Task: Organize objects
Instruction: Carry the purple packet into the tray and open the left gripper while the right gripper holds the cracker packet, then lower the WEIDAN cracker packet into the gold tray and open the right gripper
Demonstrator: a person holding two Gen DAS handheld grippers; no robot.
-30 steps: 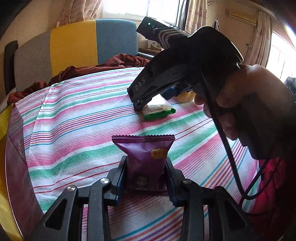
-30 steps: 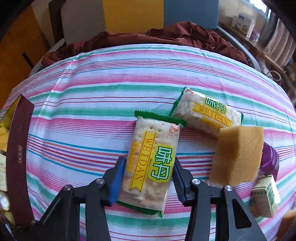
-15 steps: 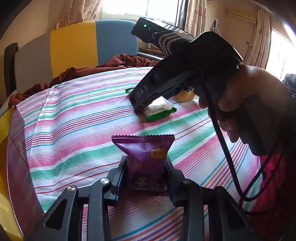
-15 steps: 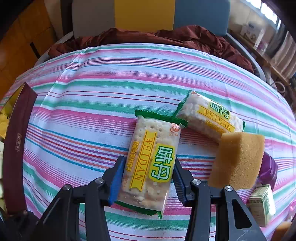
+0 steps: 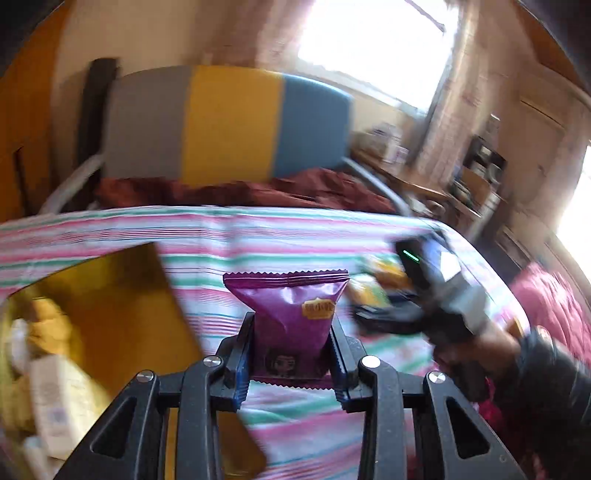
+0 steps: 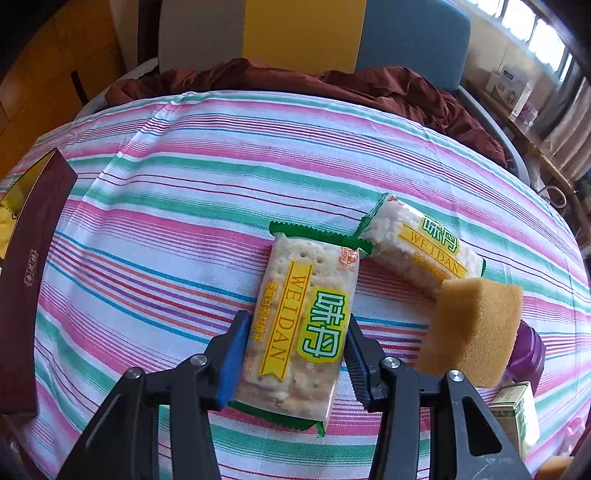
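Observation:
My left gripper is shut on a purple snack packet and holds it upright above the striped table, beside an open gold-lined box at the left. The left wrist view is blurred by motion. My right gripper is shut on a green-edged Weidan cracker packet that is close over the striped tablecloth. The right gripper also shows in the left wrist view, low over the table at the right.
A second Weidan cracker packet, a yellow sponge, a purple item and a small green box lie at the right. A dark red box wall stands at the left. A chair with dark red cloth is behind the table.
My left gripper has swung left with the purple packet; the gold box now fills the left of its view. My right gripper still holds the cracker packet and has shifted slightly.

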